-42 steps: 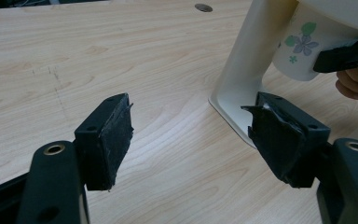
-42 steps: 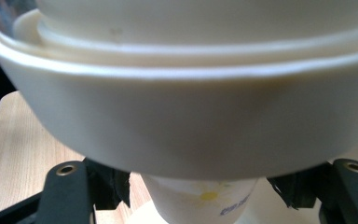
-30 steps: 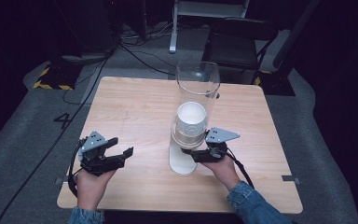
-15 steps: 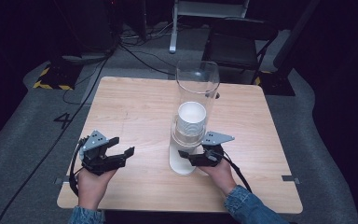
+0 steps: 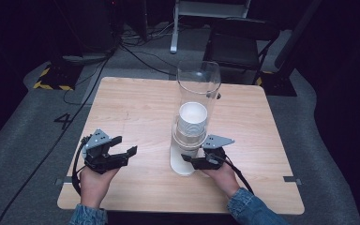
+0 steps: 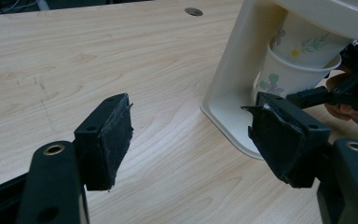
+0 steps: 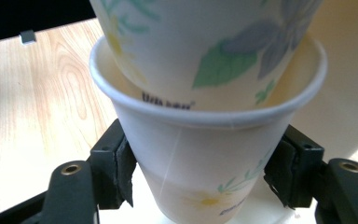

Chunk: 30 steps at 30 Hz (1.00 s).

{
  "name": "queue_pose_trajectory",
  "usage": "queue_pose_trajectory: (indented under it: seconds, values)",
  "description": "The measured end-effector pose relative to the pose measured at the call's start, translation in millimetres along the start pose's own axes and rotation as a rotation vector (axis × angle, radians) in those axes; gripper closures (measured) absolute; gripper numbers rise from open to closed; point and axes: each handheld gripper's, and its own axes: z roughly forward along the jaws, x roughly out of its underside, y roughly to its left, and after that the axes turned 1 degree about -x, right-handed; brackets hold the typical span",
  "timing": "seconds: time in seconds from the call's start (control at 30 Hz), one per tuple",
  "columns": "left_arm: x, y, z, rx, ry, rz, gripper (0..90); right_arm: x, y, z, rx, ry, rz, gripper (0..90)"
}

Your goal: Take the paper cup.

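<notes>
A square table [image 5: 136, 112] of pale, matte wood grain carried a cup dispenser [image 5: 183, 161]: a cream plastic stand with a flat foot and curved back, topped by a clear upright tube [image 5: 198, 86] holding a stack of paper cups [image 5: 192, 123]. It stood nearer the table's front edge than its far one, a little right of centre.

The right gripper [image 5: 198, 161], black with a grey three-cornered plate on top, reached in at the dispenser's base from the right, the hand [image 5: 220, 174] behind it near the front edge. The right gripper view showed what the high view could not: the lowest cup [image 7: 205, 154], white paper with a rolled rim and printed green leaves and a yellow flower, sat between the two padded jaws, both pads pressed against its sides, pinching it. A second cup nested inside it, hanging from above.

The left gripper [image 5: 115, 154] rested well apart from the dispenser, toward the front left corner, its jaws spread wide with nothing between them. The left gripper view showed the worn, frayed foam of its pads [image 6: 116, 135], and farther off the dispenser's glossy cream back and the right gripper at the floral cups.
</notes>
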Motion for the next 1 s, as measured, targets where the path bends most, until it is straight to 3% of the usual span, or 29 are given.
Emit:
queue_pose_trajectory:
  seconds: [0.53, 1.0]
  values:
    - [-11.3, -3.8, 17.3, 0.038, 0.007, 0.028, 29.6, 12.4, -0.2, -4.5, 0.016, 0.102, 0.003, 33.3]
    - [-21.2, -7.4, 37.4, 0.076, 0.020, 0.042, 29.8, 18.9, -0.5, -26.1, 0.061, 0.154, -0.001, 33.4]
